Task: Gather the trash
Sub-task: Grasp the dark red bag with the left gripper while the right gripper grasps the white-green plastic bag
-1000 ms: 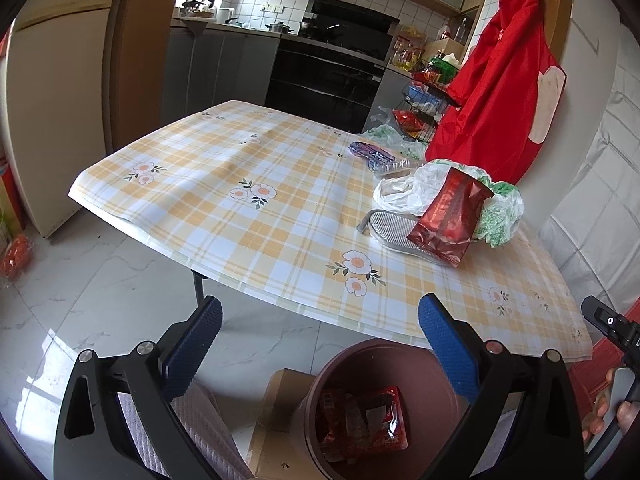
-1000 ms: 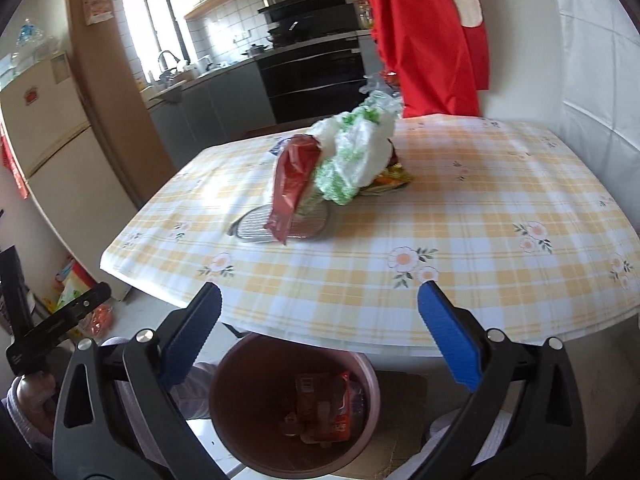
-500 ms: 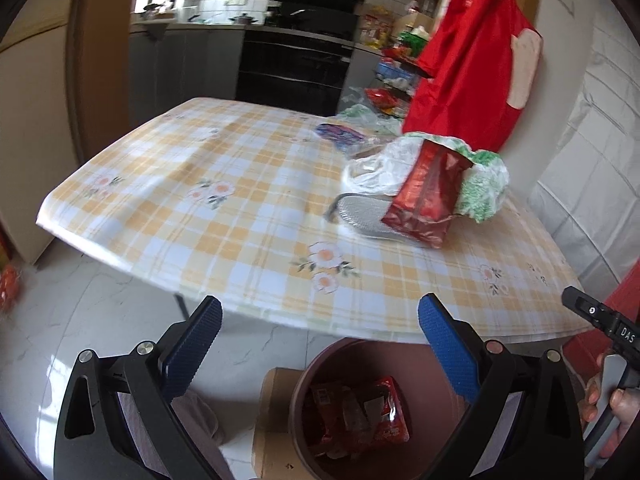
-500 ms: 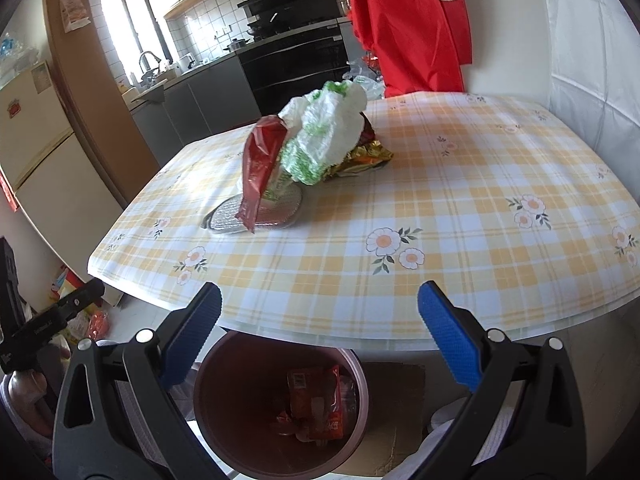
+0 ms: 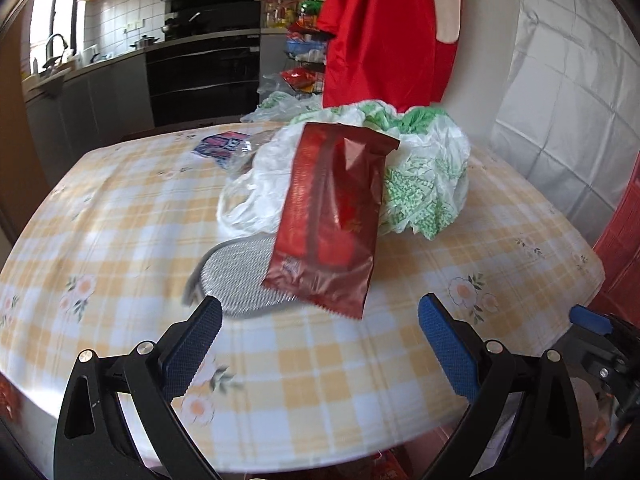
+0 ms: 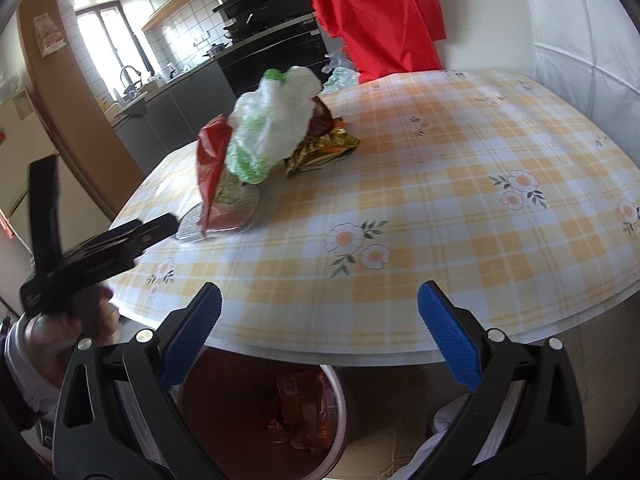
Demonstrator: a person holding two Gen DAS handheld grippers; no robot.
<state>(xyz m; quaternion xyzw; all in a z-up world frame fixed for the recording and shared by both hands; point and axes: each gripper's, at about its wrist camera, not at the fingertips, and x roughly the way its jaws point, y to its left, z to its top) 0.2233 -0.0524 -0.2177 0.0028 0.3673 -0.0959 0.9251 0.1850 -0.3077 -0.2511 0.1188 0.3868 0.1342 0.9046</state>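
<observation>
A dark red foil snack bag leans upright against a crumpled white and green plastic bag on the checked table, its foot on a silver foil dish. My left gripper is open and empty, just short of the red bag. In the right wrist view the same red bag, plastic bag and a gold wrapper lie far left of my open, empty right gripper. A brown trash bin holding red wrappers stands below the table edge.
The yellow checked tablecloth covers the table. A blue and pink packet lies behind the pile. A red garment hangs at the back wall. Cardboard lies under the bin. The other gripper reaches in from the left.
My left gripper has risen from over the bin and moved in over the table toward the red bag. My right gripper has moved a little closer to the table edge.
</observation>
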